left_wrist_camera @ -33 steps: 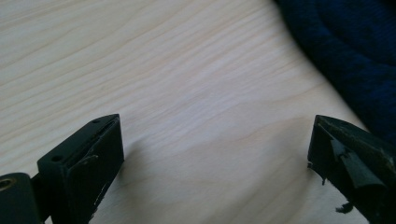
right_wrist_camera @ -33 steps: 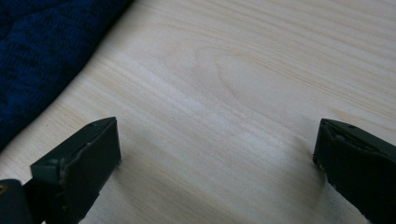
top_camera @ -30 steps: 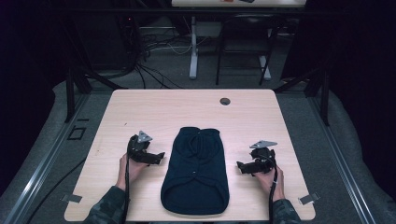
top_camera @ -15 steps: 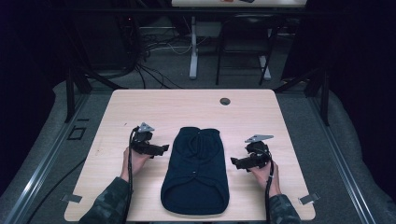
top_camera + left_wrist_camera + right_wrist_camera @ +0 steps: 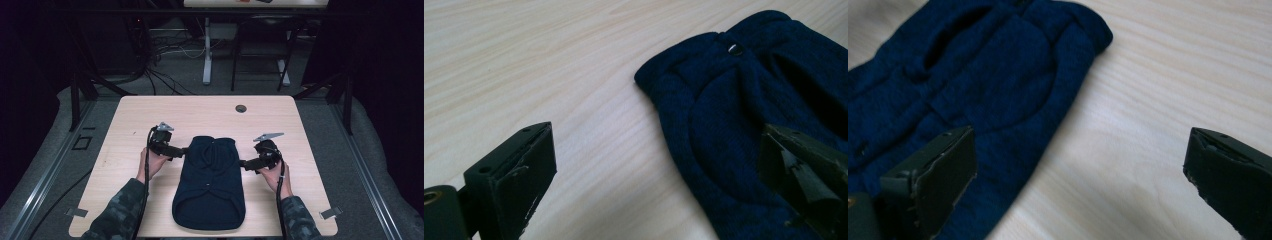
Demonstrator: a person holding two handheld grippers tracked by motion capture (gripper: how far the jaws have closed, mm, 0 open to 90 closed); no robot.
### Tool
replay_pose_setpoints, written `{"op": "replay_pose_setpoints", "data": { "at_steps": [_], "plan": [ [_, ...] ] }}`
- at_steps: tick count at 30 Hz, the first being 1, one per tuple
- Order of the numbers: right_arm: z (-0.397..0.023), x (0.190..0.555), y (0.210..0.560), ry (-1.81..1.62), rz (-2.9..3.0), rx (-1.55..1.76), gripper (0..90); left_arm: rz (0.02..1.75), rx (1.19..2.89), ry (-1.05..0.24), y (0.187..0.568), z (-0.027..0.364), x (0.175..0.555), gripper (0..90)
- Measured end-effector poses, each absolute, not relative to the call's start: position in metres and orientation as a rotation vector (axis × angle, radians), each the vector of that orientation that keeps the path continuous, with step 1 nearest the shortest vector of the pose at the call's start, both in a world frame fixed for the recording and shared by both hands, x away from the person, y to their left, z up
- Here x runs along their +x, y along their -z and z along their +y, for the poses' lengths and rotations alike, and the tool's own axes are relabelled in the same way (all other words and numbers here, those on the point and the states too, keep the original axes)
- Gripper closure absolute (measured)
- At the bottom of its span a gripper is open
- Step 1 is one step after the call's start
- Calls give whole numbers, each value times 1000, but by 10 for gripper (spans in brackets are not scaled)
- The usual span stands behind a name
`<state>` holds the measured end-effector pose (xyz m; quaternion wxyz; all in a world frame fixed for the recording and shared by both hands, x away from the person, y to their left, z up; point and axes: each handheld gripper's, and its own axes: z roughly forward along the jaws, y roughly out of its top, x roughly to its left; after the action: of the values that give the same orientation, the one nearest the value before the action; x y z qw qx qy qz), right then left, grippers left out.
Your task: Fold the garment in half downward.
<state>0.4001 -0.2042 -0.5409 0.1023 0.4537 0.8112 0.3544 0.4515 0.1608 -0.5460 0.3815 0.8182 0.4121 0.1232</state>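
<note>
dark navy knitted garment (image 5: 210, 182) flat, centre of pale wooden table (image 5: 310, 130) | left gripper (image 5: 176, 149), right gripper (image 5: 249, 163) moved inward to its upper edges | jaws spread, nothing held | likely grasp next

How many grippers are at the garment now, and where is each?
2. The left gripper is at the left edge of the garment, the right gripper at its right edge. Both have open jaws straddling the edges near the top end.

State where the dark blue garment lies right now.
In the high view, the garment lies flat on the table, toward its near edge, between the two hand-held grippers.
</note>
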Motion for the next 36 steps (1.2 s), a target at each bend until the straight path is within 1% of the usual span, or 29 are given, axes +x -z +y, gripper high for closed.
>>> {"op": "replay_pose_setpoints", "data": {
  "at_steps": [4, 9, 12, 14, 16, 17, 18, 22, 23, 24, 25, 26, 28, 31, 32, 33, 34, 36],
  "plan": [
    [-199, 408, 539, -1058, 2400, 1348, 3, 1051, 2102, -299, 547, 153, 459, 31],
    [-187, 426, 537, -1075, 2412, 1370, 2, 1062, 2130, -286, 549, 140, 471, 33],
    [-182, 432, 538, -1069, 2421, 1377, 1, 1067, 2133, -276, 551, 136, 475, 24],
    [-177, 440, 538, -1057, 2434, 1380, 8, 1075, 2151, -274, 552, 131, 478, 0],
    [-175, 442, 539, -1059, 2435, 1384, 11, 1076, 2171, -259, 555, 125, 482, 0],
    [-173, 445, 539, -1046, 2444, 1390, 22, 1076, 2174, -255, 556, 122, 483, 0],
    [-170, 451, 541, -1052, 2459, 1410, 65, 1077, 2187, -250, 557, 120, 485, 0],
    [-163, 461, 546, -1022, 2478, 1421, 91, 1083, 2196, -244, 562, 111, 490, 2],
    [-163, 461, 546, -1022, 2478, 1421, 91, 1083, 2196, -244, 562, 111, 490, 12],
    [-160, 466, 548, -1006, 2478, 1430, 130, 1084, 2198, -240, 563, 109, 491, 44],
    [-160, 466, 548, -1006, 2478, 1430, 130, 1082, 2203, -229, 564, 108, 492, 44],
    [-159, 471, 551, -993, 2480, 1450, 140, 1075, 2215, -224, 564, 107, 493, 137],
    [-158, 473, 552, -989, 2476, 1463, 151, 1076, 2223, -224, 565, 105, 494, 145],
    [-155, 479, 560, -961, 2483, 1473, 211, 1073, 2230, -201, 566, 103, 497, 166],
    [-155, 479, 560, -961, 2483, 1473, 211, 1075, 2230, -193, 566, 103, 497, 166],
    [-156, 480, 563, -982, 2482, 1491, 276, 1075, 2232, -180, 566, 103, 497, 206],
    [-156, 480, 563, -982, 2482, 1491, 276, 1082, 2229, -167, 567, 102, 497, 206],
    [-157, 481, 563, -986, 2506, 1490, 339, 1089, 2222, -153, 568, 102, 497, 242]
  ]
}}
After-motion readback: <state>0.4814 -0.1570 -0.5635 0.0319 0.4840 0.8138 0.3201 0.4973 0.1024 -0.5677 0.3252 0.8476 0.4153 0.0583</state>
